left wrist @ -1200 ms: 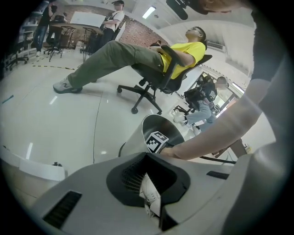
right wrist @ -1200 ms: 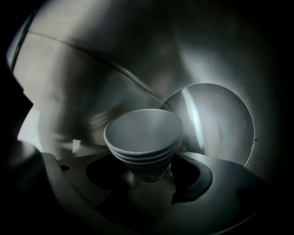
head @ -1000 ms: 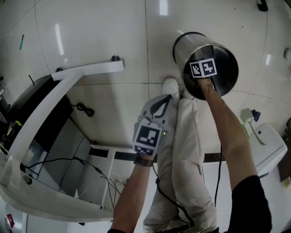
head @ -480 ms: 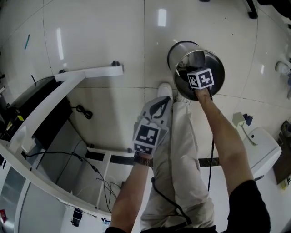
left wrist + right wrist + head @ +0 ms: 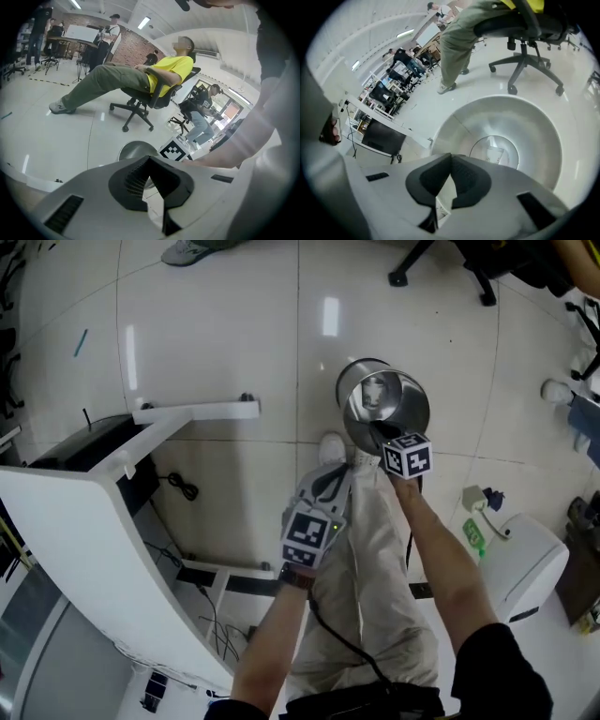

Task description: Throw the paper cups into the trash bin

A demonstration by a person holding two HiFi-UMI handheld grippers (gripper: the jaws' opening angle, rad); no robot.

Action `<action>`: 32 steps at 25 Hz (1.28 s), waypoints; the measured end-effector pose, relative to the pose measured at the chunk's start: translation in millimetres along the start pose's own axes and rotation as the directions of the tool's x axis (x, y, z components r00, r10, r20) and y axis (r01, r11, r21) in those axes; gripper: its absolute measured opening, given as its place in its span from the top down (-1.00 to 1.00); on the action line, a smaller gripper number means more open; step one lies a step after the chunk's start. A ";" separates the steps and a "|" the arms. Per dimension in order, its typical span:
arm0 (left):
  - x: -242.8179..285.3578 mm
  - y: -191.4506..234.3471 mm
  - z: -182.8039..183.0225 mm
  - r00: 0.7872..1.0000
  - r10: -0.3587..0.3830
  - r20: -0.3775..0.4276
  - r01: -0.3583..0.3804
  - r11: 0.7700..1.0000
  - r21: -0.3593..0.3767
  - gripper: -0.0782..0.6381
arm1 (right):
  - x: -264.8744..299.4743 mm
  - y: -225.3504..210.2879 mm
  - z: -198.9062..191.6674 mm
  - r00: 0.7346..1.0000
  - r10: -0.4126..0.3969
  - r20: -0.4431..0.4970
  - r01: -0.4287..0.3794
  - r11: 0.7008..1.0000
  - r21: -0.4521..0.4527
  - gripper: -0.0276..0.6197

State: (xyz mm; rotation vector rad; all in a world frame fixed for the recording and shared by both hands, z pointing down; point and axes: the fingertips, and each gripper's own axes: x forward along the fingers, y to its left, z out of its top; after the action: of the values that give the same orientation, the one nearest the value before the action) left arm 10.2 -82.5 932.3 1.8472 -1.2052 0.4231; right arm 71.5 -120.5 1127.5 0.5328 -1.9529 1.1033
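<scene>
White curved desk [image 5: 75,521], black cable [image 5: 178,486] on tiled floor [image 5: 216,324], person [image 5: 117,79] seated in office chair [image 5: 140,105]

Bright, even overhead light. In the head view the glossy floor [image 5: 216,324] throws strip-light glare at 10 and 12 o'clock. The metal trash bin [image 5: 382,409] gleams inside, and there is soft shadow under the white table [image 5: 75,512] at 9 o'clock. Edges bend fisheye-style. Both gripper views have a round black vignette and heavy barrel distortion. The left gripper [image 5: 149,158] and right gripper [image 5: 451,156] sit soft up close, with a sharper background. Ceiling lights [image 5: 144,22] glow at 12 o'clock, with pale haze at 3.
</scene>
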 end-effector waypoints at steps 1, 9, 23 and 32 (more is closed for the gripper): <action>-5.5 -4.9 6.2 1.000 0.000 0.006 0.000 1.000 0.003 0.77 | -12.3 6.3 3.6 1.000 0.005 0.012 -0.005 1.000 -0.004 0.91; -71.9 -43.3 75.8 0.996 0.015 0.087 -0.017 1.000 0.026 0.77 | -121.9 90.8 60.3 0.983 0.094 0.157 -0.082 0.993 -0.081 0.91; -206.8 -107.7 216.1 0.964 0.019 0.264 -0.055 0.990 0.130 0.77 | -333.0 245.5 202.4 0.870 0.230 0.435 -0.075 0.936 -0.345 0.91; -313.0 -151.2 306.7 0.908 -0.002 0.419 -0.100 0.970 0.221 0.77 | -474.9 344.2 264.2 0.753 0.288 0.591 0.035 0.881 -0.473 0.91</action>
State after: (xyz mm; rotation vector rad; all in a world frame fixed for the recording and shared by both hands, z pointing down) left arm -58.9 -127.6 476.2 2.1928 -1.5450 0.2081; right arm -4.6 -176.3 491.2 0.5637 -2.8004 0.4986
